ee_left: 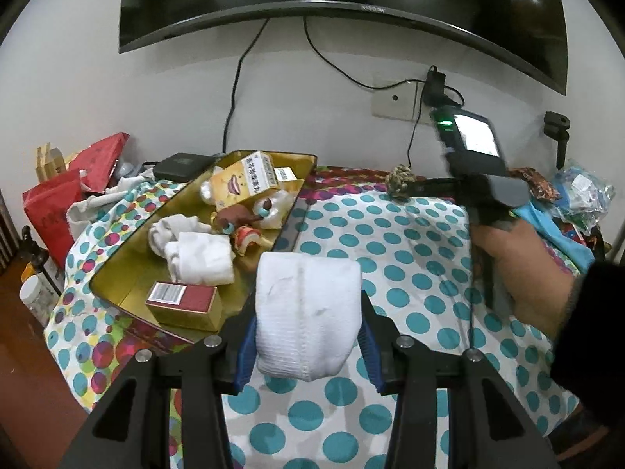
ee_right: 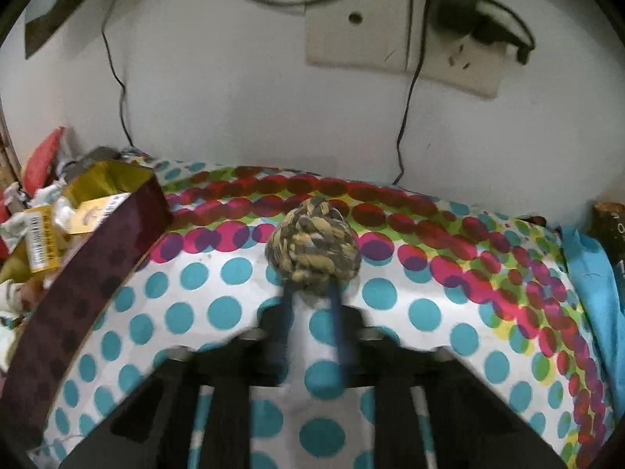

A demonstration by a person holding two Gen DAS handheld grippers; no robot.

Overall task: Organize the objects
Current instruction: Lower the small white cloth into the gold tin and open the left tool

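My left gripper (ee_left: 308, 312) is shut on a rolled white sock (ee_left: 308, 312), held just above the polka-dot cloth, right of the gold tray (ee_left: 117, 273). The tray holds other white socks (ee_left: 199, 258), a red box (ee_left: 183, 305), a yellow carton (ee_left: 250, 179) and small figurines. My right gripper (ee_right: 310, 293) is shut on a brown-and-yellow woven rope ball (ee_right: 312, 248), which rests on the cloth near the wall. In the left wrist view the ball (ee_left: 400, 181) shows at the far edge, with the right gripper body behind it.
The tray's dark outer wall (ee_right: 78, 293) stands left of the rope ball. Red bags (ee_left: 58, 203) and jars sit at the far left. Blue cloth (ee_right: 593, 281) and plastic bags (ee_left: 582, 191) lie at the right. A TV, cables and wall sockets are on the wall behind.
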